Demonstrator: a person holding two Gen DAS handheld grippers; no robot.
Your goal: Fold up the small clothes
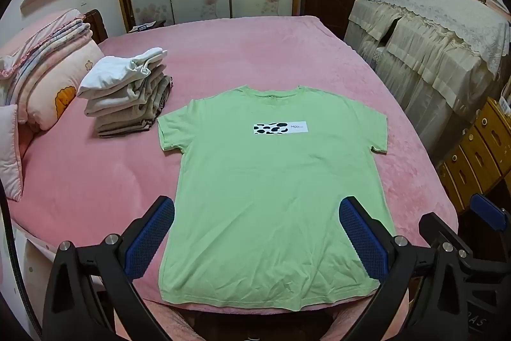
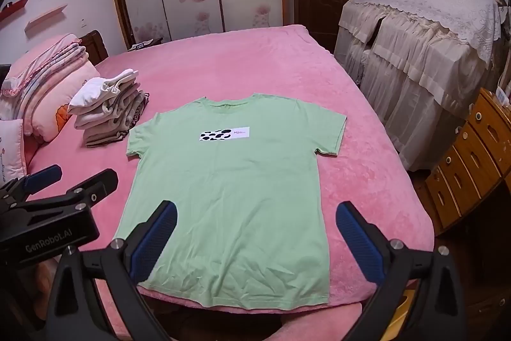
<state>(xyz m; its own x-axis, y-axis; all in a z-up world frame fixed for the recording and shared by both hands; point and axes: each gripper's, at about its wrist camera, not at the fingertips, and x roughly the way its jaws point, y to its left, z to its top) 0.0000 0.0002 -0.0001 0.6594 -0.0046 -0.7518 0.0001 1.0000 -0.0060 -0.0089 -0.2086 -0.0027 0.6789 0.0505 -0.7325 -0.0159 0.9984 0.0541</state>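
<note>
While green T-shirt (image 1: 271, 197) lies flat on pink bed (image 1: 95, 181), left gripper (image 1: 257, 210), right gripper (image 2: 257, 213) hover, fingers apart, empty.

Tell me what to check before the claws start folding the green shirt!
1. Shirt lies flat, front up, on the pink bed: ok.
2. Sleeves spread out, not tucked under: ok.
3. Left claw open and holding nothing: ok.
4. Right claw open and holding nothing: ok.
5. Pile of folded clothes sits clear of the shirt: not ok, it is very close to the sleeve.
6. Nothing hidden under the shirt: cannot tell.
</note>
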